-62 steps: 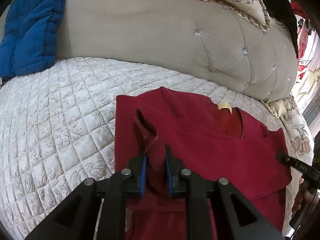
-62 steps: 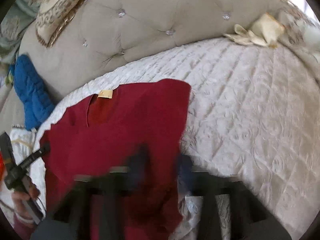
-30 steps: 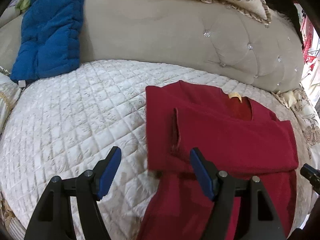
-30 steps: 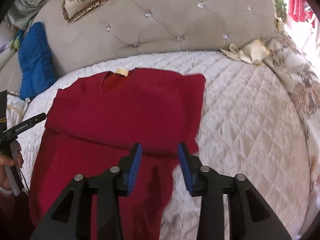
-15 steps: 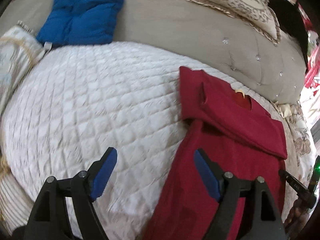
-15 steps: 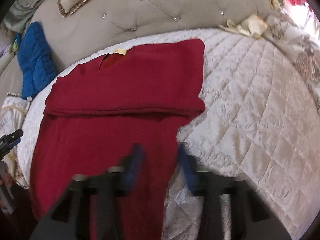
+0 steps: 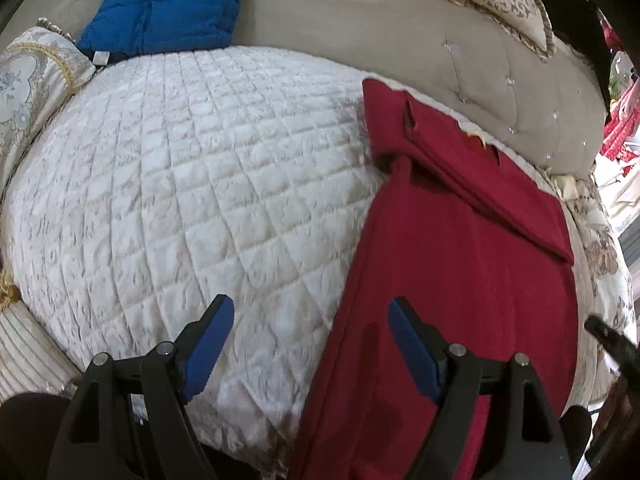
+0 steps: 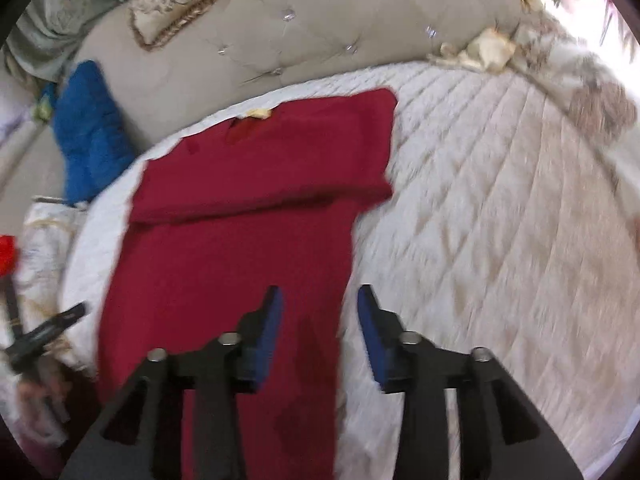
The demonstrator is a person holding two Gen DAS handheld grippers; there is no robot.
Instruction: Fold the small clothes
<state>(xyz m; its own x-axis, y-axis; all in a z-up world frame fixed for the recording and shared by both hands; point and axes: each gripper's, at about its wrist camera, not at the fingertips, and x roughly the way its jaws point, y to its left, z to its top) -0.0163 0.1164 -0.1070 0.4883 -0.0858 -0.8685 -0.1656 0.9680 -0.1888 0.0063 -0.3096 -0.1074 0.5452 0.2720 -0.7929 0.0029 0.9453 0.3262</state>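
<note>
Garment: the red top point(image 7: 472, 248) lies flat on the quilted bed point(image 7: 192, 184), neckline toward the padded headboard point(image 7: 360, 28); I see both sleeves laid across the chest as one band, with the body running down toward me.
Left gripper point(image 7: 310, 344): my jaws stand wide and hold nothing; the left side edge of the top runs between them, but no pad presses it.
Right gripper point(image 8: 318, 328): jaws have just been opening to a narrow gap; the top's right edge shows between them and I see no pinch on the cloth. The view is blurred.
Surroundings: a blue cushion point(image 8: 88, 136) leans on the headboard, well apart from the top.
Step in hand: I judge the sleeve fold finished and both grippers placed at the lower side edges for the bottom-to-top fold.
Next move: I expect to need each gripper closed on its own hem corner, then both raised together and carried toward the neckline, keeping the edges level.
Risk: an uneven lift could skew the fold or drag the sleeve band loose.
</note>
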